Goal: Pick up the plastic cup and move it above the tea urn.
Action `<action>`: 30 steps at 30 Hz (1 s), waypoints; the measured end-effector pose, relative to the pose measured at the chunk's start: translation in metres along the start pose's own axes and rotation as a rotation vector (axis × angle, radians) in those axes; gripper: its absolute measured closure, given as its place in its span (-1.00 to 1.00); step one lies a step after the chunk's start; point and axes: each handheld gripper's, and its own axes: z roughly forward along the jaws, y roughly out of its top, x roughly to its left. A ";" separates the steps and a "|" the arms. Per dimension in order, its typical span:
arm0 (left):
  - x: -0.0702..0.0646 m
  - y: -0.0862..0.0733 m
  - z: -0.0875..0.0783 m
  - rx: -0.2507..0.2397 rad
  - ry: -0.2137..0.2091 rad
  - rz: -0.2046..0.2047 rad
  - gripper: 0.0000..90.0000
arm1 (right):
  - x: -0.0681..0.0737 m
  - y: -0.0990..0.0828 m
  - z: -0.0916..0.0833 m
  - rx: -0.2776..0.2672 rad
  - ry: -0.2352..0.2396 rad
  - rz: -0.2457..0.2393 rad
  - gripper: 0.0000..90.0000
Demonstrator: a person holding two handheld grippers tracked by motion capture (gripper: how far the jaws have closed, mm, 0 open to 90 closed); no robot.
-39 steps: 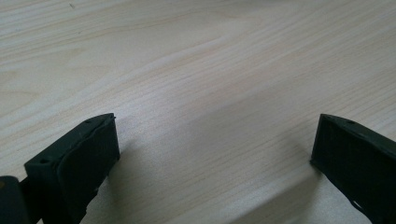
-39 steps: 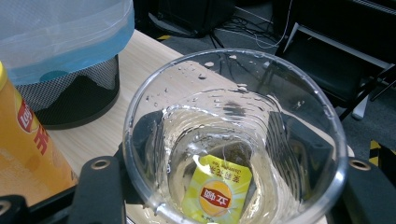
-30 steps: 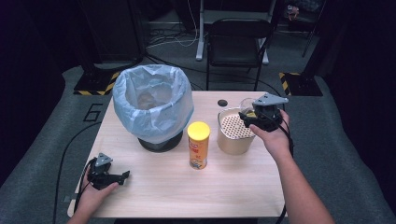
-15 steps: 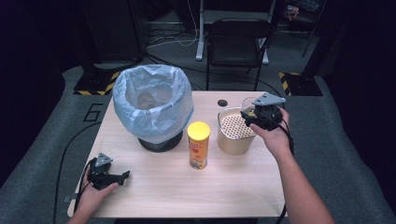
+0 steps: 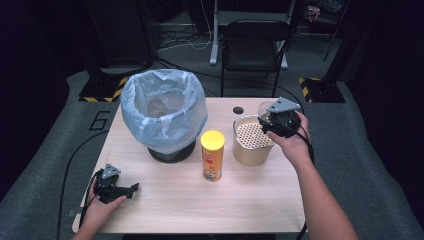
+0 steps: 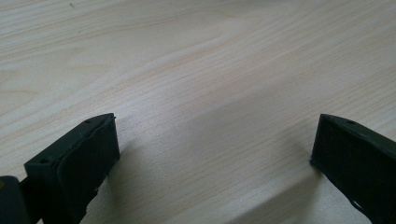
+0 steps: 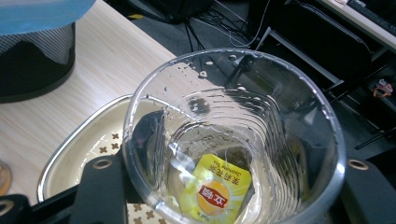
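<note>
- Nothing has shifted since the earlier frames; both hands stay put.
- Right gripper (image 5: 272, 122) grips a clear cup (image 7: 233, 135) over the strainer (image 5: 251, 144).
- Left gripper (image 6: 212, 154) rests released, touching the table (image 5: 200, 200).

glass cup (image 7: 233, 140), tea bag (image 7: 215, 193) inside

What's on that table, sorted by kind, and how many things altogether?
Bins lined with a blue bag: 1
Yellow snack cans: 1
Cream perforated containers: 1
Clear glasses with a yellow tea-bag tag inside: 1
Hand-held grippers, left and right: 2
Total: 6
</note>
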 end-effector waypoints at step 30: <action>0.000 0.000 0.000 0.002 -0.004 -0.002 -0.98 | 0.004 -0.002 0.011 0.052 -0.104 -0.134 -0.11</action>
